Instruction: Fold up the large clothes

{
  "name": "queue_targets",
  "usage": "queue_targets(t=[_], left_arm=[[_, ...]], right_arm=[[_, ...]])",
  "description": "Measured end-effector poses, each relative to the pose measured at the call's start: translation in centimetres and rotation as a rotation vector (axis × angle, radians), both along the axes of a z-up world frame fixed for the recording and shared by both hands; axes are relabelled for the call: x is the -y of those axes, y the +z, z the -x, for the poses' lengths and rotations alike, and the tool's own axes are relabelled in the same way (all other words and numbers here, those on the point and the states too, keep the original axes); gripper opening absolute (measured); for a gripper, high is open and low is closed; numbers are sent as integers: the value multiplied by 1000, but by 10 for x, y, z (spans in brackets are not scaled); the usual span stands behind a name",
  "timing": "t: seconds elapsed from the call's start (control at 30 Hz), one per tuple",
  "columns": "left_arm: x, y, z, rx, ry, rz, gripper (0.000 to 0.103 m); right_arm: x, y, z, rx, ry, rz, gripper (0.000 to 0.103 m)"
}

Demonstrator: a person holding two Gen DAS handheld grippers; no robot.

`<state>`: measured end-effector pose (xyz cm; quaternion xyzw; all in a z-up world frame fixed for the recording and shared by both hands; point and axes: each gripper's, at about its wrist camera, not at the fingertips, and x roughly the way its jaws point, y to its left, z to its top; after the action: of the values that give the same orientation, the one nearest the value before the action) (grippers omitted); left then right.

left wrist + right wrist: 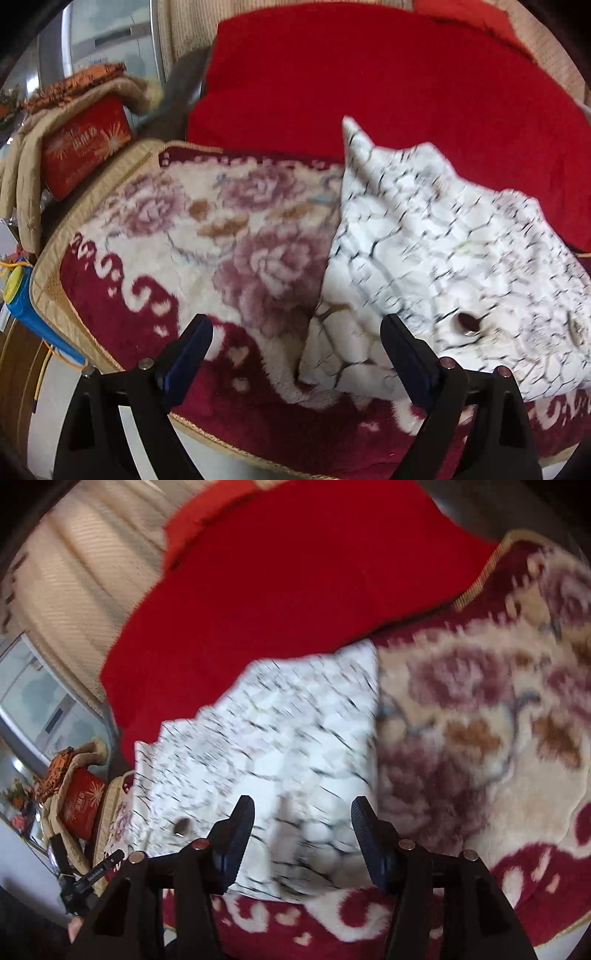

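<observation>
The white cloth (436,258) lies folded on the flowery blanket (177,236), its edges free. Both the left gripper (295,354) and the right gripper (303,834) are released, holding nothing.

Both views are bright with soft, even daylight and weak shadows. Motion blur smears the white quilted garment with black crackle lines (424,240) and the flowered plush blanket (480,709); fisheye edges bend into dark corners.

One white garment (436,240), two blankets (207,236)
</observation>
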<state>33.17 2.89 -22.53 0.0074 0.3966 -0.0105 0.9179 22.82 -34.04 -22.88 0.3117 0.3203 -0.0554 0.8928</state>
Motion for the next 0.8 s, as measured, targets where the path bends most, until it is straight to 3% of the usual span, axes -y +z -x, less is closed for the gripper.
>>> queue_targets(t=[0.07,0.17,0.23,0.37,0.5,0.7,0.8], left_arm=[[3,-2,-2,-8,-7,22,92],[10,-22,-11,-84,-4,6,92],[11,-41,-19,-150,12,-12,93],[-3,-51,-21,-209,32,85,93],[-7,-38,-15,-199,40,54,93],[-4,3,7,-156,-1,75,93],[5,38,11,-105,-39,54,93]], right_arm=[[-12,15,4,53,2,67,59],[-29,22,2,95,29,116,59],[-32,9,-9,39,58,79,59],[-20,-39,-29,-126,90,-99,55],[-8,-43,-27,-113,96,-179,53],[-25,-38,-30,-177,116,-69,53],[-19,-21,-33,-196,110,-92,54]])
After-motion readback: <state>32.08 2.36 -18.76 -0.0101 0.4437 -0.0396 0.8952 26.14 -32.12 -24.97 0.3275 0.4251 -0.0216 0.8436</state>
